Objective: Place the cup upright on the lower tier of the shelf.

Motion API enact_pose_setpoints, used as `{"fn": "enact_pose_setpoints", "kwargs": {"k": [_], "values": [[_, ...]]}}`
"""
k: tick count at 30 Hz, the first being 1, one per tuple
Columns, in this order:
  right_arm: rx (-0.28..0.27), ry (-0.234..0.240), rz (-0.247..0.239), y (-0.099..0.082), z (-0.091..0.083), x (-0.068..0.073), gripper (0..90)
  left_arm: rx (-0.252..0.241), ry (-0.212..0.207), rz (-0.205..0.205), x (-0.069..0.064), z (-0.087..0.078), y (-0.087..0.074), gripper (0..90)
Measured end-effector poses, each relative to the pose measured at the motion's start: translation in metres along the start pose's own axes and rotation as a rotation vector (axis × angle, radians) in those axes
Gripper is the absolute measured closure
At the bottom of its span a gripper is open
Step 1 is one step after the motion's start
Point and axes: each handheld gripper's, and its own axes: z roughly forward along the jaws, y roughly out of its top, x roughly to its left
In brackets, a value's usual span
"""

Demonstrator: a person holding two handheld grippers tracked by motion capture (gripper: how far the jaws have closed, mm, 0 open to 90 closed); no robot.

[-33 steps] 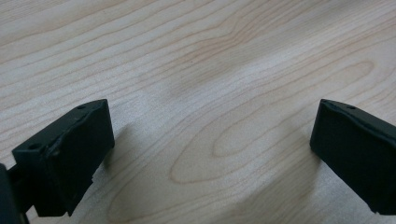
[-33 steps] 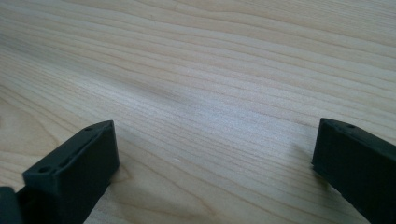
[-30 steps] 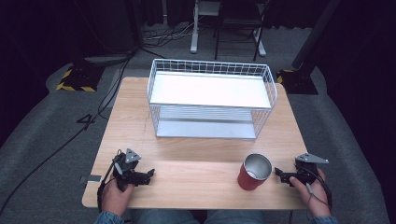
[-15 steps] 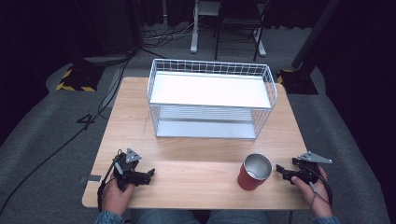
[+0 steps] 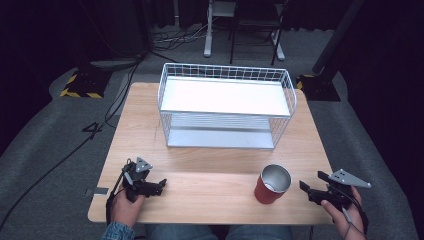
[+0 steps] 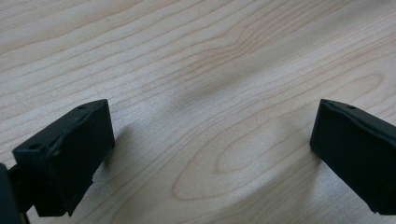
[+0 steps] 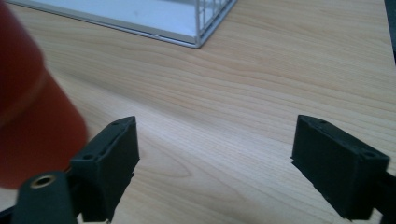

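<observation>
A red cup (image 5: 271,184) with a silver inside stands upright on the wooden table (image 5: 210,170) near its front right. My right gripper (image 5: 311,184) rests just right of the cup, open, jaws wide apart with bare wood between them (image 7: 215,154); the cup's red wall (image 7: 32,112) shows beside its left jaw. At the front left of the table my left gripper (image 5: 161,184) lies low, open too, with nothing but wood grain between its jaws (image 6: 212,154).
A white wire two-level rack (image 5: 227,107) stands at the table's middle back; its corner (image 7: 196,32) shows in the right gripper view. Grey carpet, cables and chair legs lie beyond the table. Bare wood stretches between the two grippers.
The right gripper has drifted slightly away from the cup toward the right edge. The left gripper and the cup have stayed put.
</observation>
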Motion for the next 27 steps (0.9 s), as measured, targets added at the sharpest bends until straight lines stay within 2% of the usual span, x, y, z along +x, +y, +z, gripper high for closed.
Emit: {"fn": "enact_pose_setpoints", "kwargs": {"k": [6, 11, 13, 15, 17, 22, 24, 27], "values": [[-0.016, 0.038, -0.018, 0.003, -0.017, 0.012, 15.8, 0.003, 0.0, -0.004, 0.001, 0.001, 0.001, 0.0], [-0.035, 0.07, -0.027, 0.004, -0.024, 0.021, 15.8, 0.003, -0.001, -0.006, 0.0, 0.001, 0.001, 0.0], [-0.049, 0.111, -0.004, 0.003, -0.027, 0.027, 15.8, 0.001, -0.002, -0.007, 0.0, 0.001, 0.001, 0.1], [-0.06, 0.117, 0.016, 0.001, -0.028, 0.031, 15.8, 0.001, -0.002, -0.007, 0.0, 0.001, 0.001, 0.1], [-0.071, 0.123, 0.005, -0.001, -0.028, 0.035, 15.8, 0.002, -0.002, -0.007, 0.001, 0.001, 0.001, 0.0], [-0.116, 0.161, -0.003, -0.005, -0.031, 0.044, 15.8, 0.001, -0.002, -0.007, 0.001, 0.001, 0.001, 0.0], [-0.151, 0.191, -0.03, -0.007, -0.033, 0.048, 15.8, 0.002, -0.002, -0.006, 0.001, 0.001, 0.001, 0.0], [-0.179, 0.217, -0.037, -0.008, -0.034, 0.051, 15.7, 0.002, -0.002, -0.006, 0.001, 0.001, 0.001, 0.0]]}}
